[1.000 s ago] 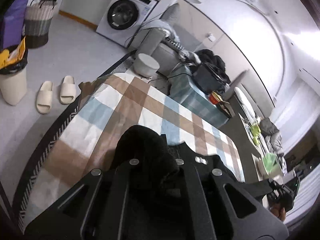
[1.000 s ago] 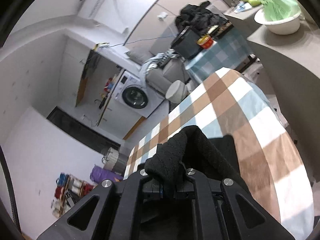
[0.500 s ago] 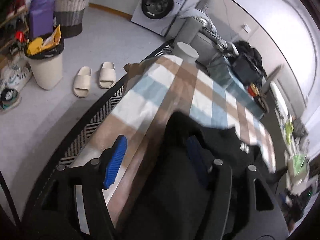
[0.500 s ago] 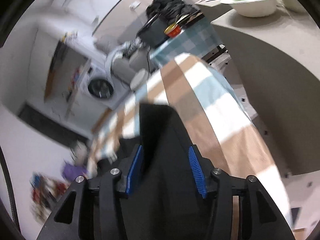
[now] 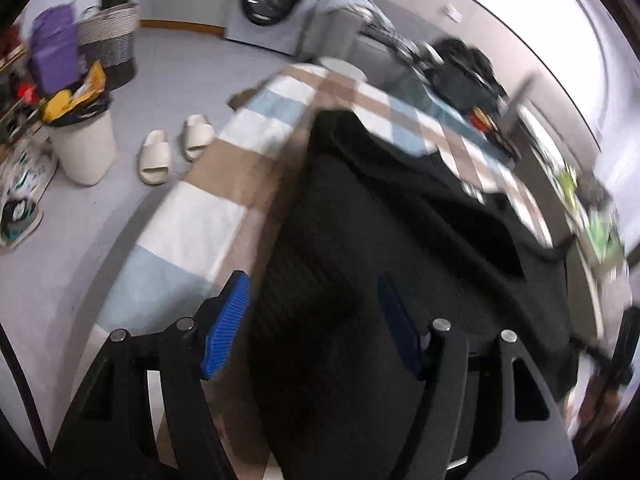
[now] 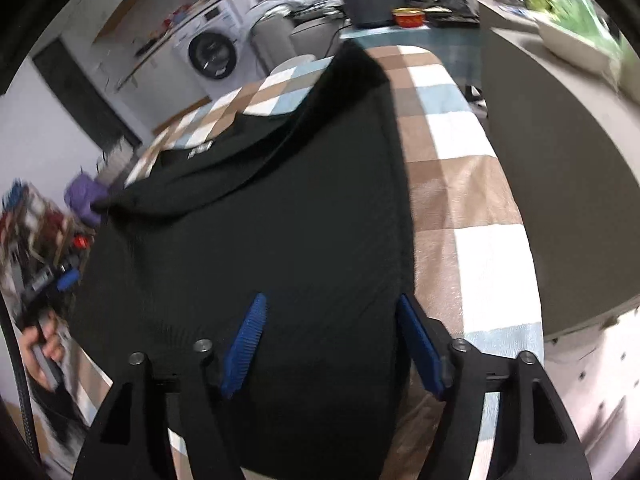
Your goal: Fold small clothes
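A black knit garment (image 5: 360, 240) lies spread on the table, which is covered with a brown, white and blue checked cloth (image 5: 192, 232). One side of it is folded over, with a small label (image 6: 200, 149) showing near the far end. My left gripper (image 5: 314, 316) hangs low over its near left part, jaws opening. The fabric lies between its blue pads (image 5: 228, 320), which do not press on it. My right gripper (image 6: 332, 340) stands over the garment's (image 6: 280, 220) near right edge. Its jaws are also opening and hold nothing.
A washing machine (image 5: 272, 0) stands at the back. Slippers (image 5: 176, 148), a white bin (image 5: 84, 148) and a woven basket (image 5: 108, 44) are on the floor to the left. Past the table a side table holds a black pot (image 6: 372, 0) and a red tin (image 6: 408, 16). A grey counter (image 6: 560, 160) runs on the right.
Both grippers were shut on bunched black fabric a second ago. They have opened, let it go and dropped lower, and the garment now lies flat under them.
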`<state>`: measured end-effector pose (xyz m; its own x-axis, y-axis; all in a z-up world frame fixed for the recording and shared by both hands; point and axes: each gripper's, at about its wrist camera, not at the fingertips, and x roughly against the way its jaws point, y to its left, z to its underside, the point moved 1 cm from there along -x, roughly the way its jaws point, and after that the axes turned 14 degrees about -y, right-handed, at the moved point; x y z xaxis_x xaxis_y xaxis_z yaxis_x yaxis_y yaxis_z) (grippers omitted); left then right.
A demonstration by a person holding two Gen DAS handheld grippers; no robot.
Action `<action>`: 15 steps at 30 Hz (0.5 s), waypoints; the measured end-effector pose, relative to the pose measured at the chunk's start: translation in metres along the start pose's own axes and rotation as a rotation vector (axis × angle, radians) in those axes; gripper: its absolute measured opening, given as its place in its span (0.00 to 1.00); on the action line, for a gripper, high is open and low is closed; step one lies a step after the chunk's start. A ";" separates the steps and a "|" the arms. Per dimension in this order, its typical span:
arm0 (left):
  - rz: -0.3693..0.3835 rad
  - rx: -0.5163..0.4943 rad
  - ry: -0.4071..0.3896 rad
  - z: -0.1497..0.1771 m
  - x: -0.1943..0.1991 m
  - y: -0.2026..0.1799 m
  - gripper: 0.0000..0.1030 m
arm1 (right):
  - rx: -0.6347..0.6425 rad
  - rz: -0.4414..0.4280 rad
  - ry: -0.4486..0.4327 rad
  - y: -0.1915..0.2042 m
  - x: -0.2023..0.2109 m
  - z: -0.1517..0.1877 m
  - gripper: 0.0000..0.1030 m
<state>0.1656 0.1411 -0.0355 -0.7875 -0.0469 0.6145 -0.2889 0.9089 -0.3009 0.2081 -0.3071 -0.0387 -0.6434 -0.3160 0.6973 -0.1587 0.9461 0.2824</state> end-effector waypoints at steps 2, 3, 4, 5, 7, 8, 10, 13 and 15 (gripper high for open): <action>-0.009 -0.035 0.014 0.007 0.003 -0.004 0.62 | 0.036 -0.008 0.000 0.009 0.003 0.003 0.78; -0.016 -0.043 0.012 0.010 0.005 -0.005 0.62 | 0.040 -0.011 -0.002 0.012 0.004 0.004 0.79; -0.015 -0.049 0.014 0.013 0.007 -0.007 0.63 | 0.037 -0.015 -0.007 0.014 0.006 0.007 0.80; -0.010 -0.055 0.020 0.014 0.007 -0.008 0.68 | 0.034 -0.013 -0.008 0.014 0.007 0.009 0.80; -0.016 -0.071 0.038 0.018 0.007 -0.010 0.78 | 0.023 -0.008 -0.014 0.014 0.010 0.014 0.80; -0.024 -0.080 0.043 0.020 0.006 -0.011 0.78 | 0.023 -0.008 -0.010 0.018 0.006 0.015 0.80; -0.028 -0.088 0.054 0.022 0.003 -0.012 0.79 | 0.038 -0.005 -0.013 0.021 0.006 0.016 0.80; -0.031 -0.094 0.065 0.024 -0.002 -0.014 0.82 | 0.069 -0.032 -0.011 0.026 0.008 0.018 0.80; -0.030 -0.100 0.069 0.027 -0.004 -0.017 0.85 | 0.064 -0.076 -0.012 0.027 0.009 0.020 0.80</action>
<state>0.1588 0.1146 -0.0524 -0.7394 -0.0489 0.6715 -0.2529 0.9445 -0.2097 0.1827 -0.2827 -0.0376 -0.6368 -0.3865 0.6671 -0.2549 0.9222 0.2909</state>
